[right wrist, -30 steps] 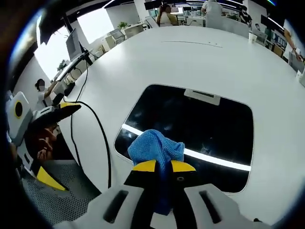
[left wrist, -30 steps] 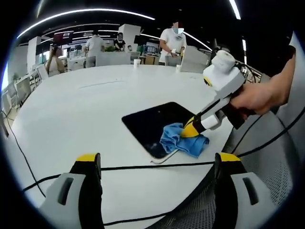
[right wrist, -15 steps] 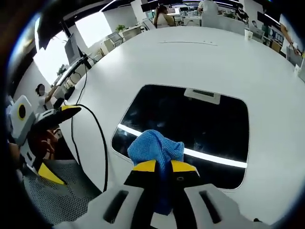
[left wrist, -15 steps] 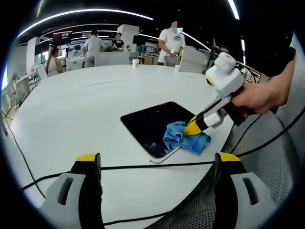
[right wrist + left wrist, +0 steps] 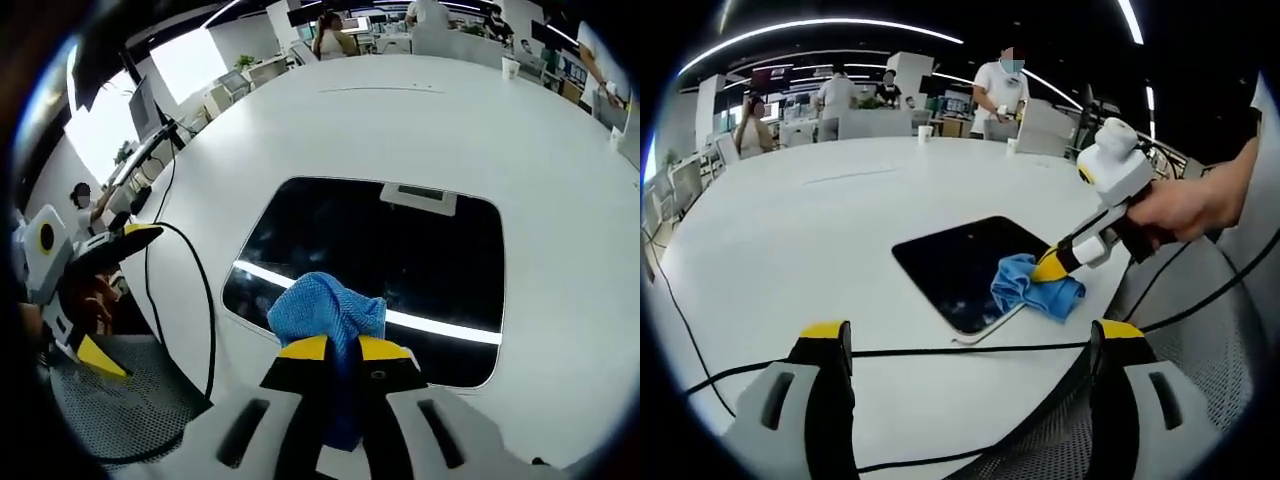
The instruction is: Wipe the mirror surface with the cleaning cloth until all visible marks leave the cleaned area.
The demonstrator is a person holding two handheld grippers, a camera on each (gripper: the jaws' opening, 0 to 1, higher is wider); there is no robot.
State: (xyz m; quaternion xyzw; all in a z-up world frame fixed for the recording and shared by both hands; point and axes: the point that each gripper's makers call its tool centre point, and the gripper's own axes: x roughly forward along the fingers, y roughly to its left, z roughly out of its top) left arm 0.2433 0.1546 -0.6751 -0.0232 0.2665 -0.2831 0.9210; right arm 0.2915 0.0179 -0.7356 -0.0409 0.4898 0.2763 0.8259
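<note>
White tabletop [image 5: 820, 230] was seen stretching across an open office, with several people standing or seated at desks beyond its far edge. On it lay the mirror [image 5: 380, 260], a dark, round-cornered slab reflecting a bright ceiling strip, placed near the table's edge. The blue cleaning cloth [image 5: 325, 312] was held clenched between the jaws of the right gripper [image 5: 343, 350] and pressed against the mirror's near edge, part of it overhanging onto the table. In the left gripper view the same cloth [image 5: 1025, 287] was seen bunched at the mirror's [image 5: 965, 265] right corner beneath the right gripper [image 5: 1050, 270], which was gripped by a hand [image 5: 1175, 210]. The left gripper [image 5: 965, 335] was held apart from the mirror with its jaws spread wide and nothing between them. A black cable [image 5: 940, 352] was seen lying across the table in front of those jaws.
</note>
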